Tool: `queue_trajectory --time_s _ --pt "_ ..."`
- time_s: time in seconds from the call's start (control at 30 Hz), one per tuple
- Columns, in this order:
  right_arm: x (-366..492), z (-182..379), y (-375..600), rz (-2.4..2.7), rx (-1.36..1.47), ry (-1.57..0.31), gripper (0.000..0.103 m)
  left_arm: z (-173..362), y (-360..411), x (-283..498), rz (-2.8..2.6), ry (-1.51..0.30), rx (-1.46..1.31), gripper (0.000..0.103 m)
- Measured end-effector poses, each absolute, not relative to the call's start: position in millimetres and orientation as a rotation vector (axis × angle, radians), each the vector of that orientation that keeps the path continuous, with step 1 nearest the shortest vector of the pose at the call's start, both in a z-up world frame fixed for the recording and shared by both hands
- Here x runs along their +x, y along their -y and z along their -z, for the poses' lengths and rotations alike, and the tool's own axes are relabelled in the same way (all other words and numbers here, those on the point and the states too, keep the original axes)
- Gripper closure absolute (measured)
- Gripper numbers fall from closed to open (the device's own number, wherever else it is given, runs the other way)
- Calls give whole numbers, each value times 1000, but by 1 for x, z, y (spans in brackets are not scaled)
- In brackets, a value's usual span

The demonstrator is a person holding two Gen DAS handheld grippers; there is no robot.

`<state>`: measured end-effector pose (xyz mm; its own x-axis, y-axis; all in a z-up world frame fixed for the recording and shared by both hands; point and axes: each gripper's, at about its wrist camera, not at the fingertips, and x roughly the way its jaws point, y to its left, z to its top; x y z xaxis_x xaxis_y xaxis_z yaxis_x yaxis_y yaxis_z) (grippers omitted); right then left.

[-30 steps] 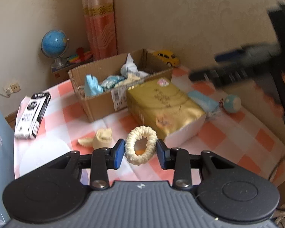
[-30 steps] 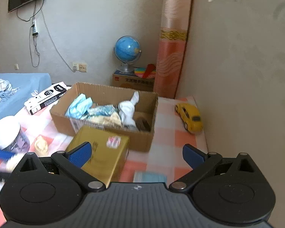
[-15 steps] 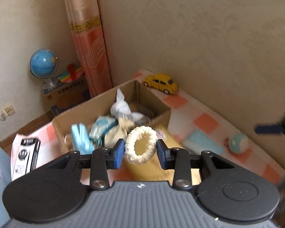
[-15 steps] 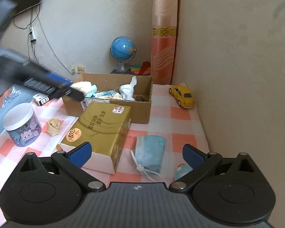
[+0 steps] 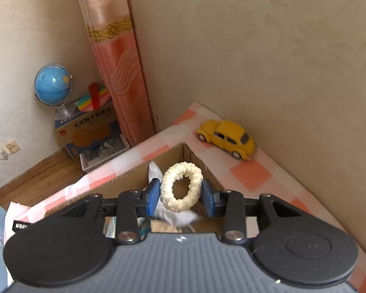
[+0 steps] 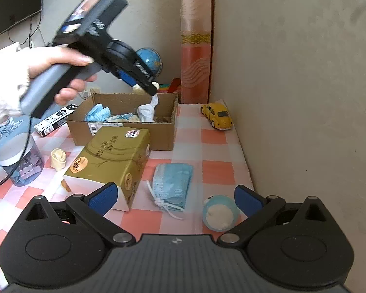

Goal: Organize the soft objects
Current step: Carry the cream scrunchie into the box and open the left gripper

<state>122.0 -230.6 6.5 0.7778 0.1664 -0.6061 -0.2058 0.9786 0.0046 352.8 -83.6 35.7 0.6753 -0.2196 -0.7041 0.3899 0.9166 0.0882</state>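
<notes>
A cream scrunchie (image 5: 194,171) hangs between the blue pads of my left gripper (image 5: 181,194), whose jaws are opening while the pads still touch it. It is above the far corner of the open cardboard box (image 5: 134,173), which holds blue and white soft items. In the right wrist view a hand holds the left gripper (image 6: 146,86) over the box (image 6: 124,136). My right gripper (image 6: 175,197) is open and empty above the table. Folded blue face masks (image 6: 173,183) and a blue and white ball (image 6: 219,213) lie ahead of it.
A gold tissue pack (image 6: 114,156) lies in front of the box. Left of it sit a cream fabric piece (image 6: 58,158), a lidded jar (image 6: 19,161) and a black and white carton (image 6: 56,119). A yellow toy car (image 6: 217,116) stands by the wall.
My left gripper carried the scrunchie from low over the table up and across to above the box. The right gripper drew back, so the masks and ball came into its view.
</notes>
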Motion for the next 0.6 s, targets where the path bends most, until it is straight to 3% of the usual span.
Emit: queue_trajectory --time_s 0.03,0.07,0.13,0.6 --pt "122 -6 231 -206 -62 -652 0 -35 86 356 335 -745 242 50" --pt "123 -5 231 -206 -61 -657 0 -34 87 357 320 -736 241 30" --pt "122 -3 232 -207 -65 -665 0 -34 86 357 295 -718 222 15" --pt "107 2 225 -218 -83 -686 0 -54 62 279 356 -675 196 6"
